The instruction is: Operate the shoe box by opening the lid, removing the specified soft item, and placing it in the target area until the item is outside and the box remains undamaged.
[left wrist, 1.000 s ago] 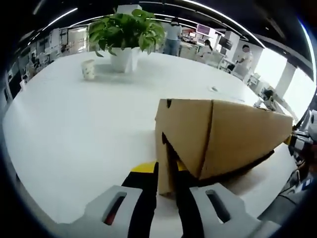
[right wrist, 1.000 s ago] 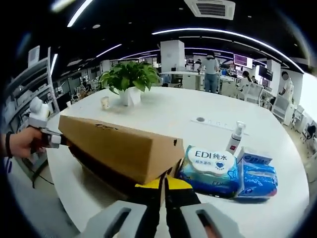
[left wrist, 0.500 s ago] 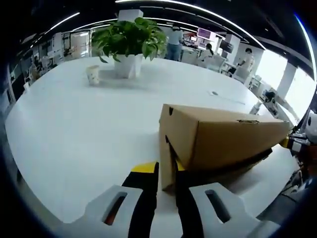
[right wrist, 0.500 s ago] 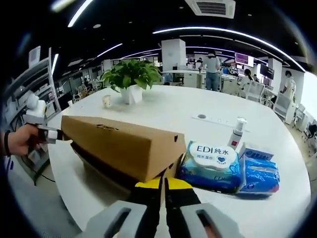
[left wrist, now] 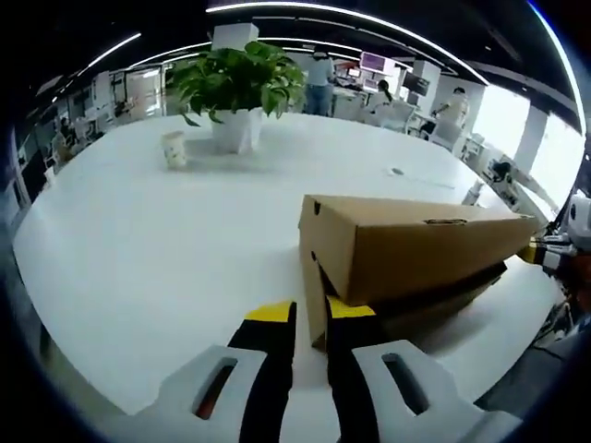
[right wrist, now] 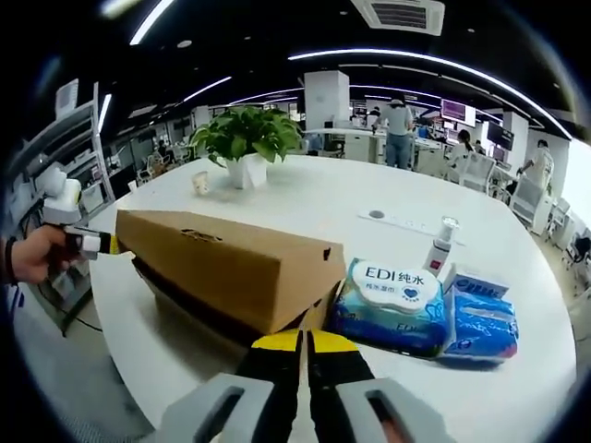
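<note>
Change: the lid (left wrist: 406, 245) of the shoe box (right wrist: 226, 277) has come down since a second ago; then it stood steeply raised, now it lies low over the box with only a dark gap left under its long edge.
Shoe box: brown cardboard, lying on the white table (left wrist: 157, 240), its long side across both views; the soft item inside is hidden.
Lid: tilted a little, one end corner at the left gripper, the far corner at the right gripper.
Left gripper (left wrist: 309, 318): black jaws with yellow tips rise from the bottom of the left gripper view, nearly closed with a narrow gap, and the cardboard end flap of the box sits in that gap, so the tips pinch it.
Right gripper (right wrist: 304, 343): jaws pressed together, yellow tips at the near corner of the box; whether cardboard is between them cannot be told.
Hand (right wrist: 37, 254): in the right gripper view, a person's hand at the left edge holds the left gripper level, its tip touching the box's far end.
Beside the box: a pack of wet wipes (right wrist: 388, 305) touches its right end, with a blue tissue pack (right wrist: 480, 328) just beyond and a spray bottle (right wrist: 440, 247) behind them.
Farther off: a potted plant (left wrist: 235, 88) and a paper cup (left wrist: 173, 148) stand well apart from the box.
</note>
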`<state>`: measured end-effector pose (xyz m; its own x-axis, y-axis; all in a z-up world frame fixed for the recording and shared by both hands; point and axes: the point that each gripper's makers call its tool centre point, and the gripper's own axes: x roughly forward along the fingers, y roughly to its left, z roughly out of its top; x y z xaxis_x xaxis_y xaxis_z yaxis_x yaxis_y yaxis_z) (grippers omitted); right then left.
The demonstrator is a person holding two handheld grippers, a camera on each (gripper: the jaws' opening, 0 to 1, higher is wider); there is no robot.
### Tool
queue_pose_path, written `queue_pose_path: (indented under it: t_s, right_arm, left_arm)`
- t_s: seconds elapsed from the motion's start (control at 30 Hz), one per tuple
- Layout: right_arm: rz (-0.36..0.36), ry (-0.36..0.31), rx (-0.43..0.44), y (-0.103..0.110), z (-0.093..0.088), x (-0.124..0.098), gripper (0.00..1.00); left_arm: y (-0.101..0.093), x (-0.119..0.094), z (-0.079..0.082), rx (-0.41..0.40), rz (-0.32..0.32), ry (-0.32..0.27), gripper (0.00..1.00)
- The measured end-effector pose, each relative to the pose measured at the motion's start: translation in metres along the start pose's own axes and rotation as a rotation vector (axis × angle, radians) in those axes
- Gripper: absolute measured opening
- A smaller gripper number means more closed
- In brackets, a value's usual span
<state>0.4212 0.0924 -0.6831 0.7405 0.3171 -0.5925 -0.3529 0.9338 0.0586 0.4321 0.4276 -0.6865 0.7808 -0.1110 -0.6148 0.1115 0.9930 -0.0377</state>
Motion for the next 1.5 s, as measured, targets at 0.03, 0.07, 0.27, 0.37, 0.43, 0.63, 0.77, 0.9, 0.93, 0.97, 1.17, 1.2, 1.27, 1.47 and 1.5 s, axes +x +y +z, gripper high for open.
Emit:
queue_pose_path:
  t_s: [0.03,0.07,0.27,0.37,0.43,0.63,0.77,0.9,0.93,0.97,1.17,1.2,1.27,1.47,1.5]
  right_arm:
    - [-0.002,-0.002,-0.001,0.000,0.000,0.000,0.00]
    - [-0.001,-0.001,-0.005,0.001,-0.001,0.000,0.00]
    - [0.001,0.012,-0.005,0.001,-0.008,0.000,0.00]
    - [-0.004,0.016,-0.006,0.000,-0.010,0.000,0.00]
    - [-0.002,0.016,-0.002,0.000,-0.010,0.001,0.00]
    - [0.015,0.025,-0.031,0.004,-0.012,0.005,0.00]
    - [0.022,0.030,-0.017,0.007,-0.014,0.007,0.00]
    - [0.023,0.032,-0.013,0.007,-0.015,0.007,0.00]
    - [0.024,0.033,-0.016,0.006,-0.015,0.007,0.00]
    - [0.023,0.035,-0.017,0.006,-0.015,0.007,0.00]
    - [0.008,0.000,0.011,-0.007,0.000,-0.003,0.01]
    - [0.010,-0.005,0.014,-0.009,0.003,-0.003,0.02]
    - [0.032,-0.012,0.027,-0.007,0.009,-0.003,0.05]
    - [0.075,-0.027,0.062,0.004,0.021,0.001,0.16]
    - [0.078,-0.023,0.078,0.005,0.021,0.002,0.17]
  left_arm:
    - [-0.003,-0.001,0.001,0.002,-0.014,-0.012,0.11]
    - [-0.007,-0.001,0.000,-0.011,-0.033,-0.007,0.11]
    - [-0.008,-0.003,-0.007,-0.009,-0.036,0.005,0.11]
    - [-0.009,-0.002,-0.009,0.002,-0.041,0.010,0.11]
    - [-0.008,-0.002,-0.012,0.003,-0.041,0.017,0.11]
    - [-0.012,-0.002,-0.020,0.003,-0.052,0.031,0.11]
    - [-0.013,0.003,-0.025,-0.001,-0.062,0.041,0.11]
    - [-0.013,0.001,-0.026,-0.006,-0.063,0.043,0.11]
    - [-0.014,0.000,-0.025,-0.003,-0.063,0.043,0.11]
    - [-0.013,0.000,-0.024,-0.002,-0.063,0.040,0.11]
    - [-0.006,-0.008,-0.004,-0.007,-0.057,0.001,0.12]
    - [-0.004,-0.009,0.000,-0.009,-0.056,-0.007,0.12]
    - [-0.002,-0.010,0.010,-0.023,-0.059,-0.022,0.14]
    - [-0.007,-0.008,0.032,-0.045,-0.086,-0.047,0.22]
    - [-0.010,-0.007,0.035,-0.042,-0.095,-0.048,0.23]
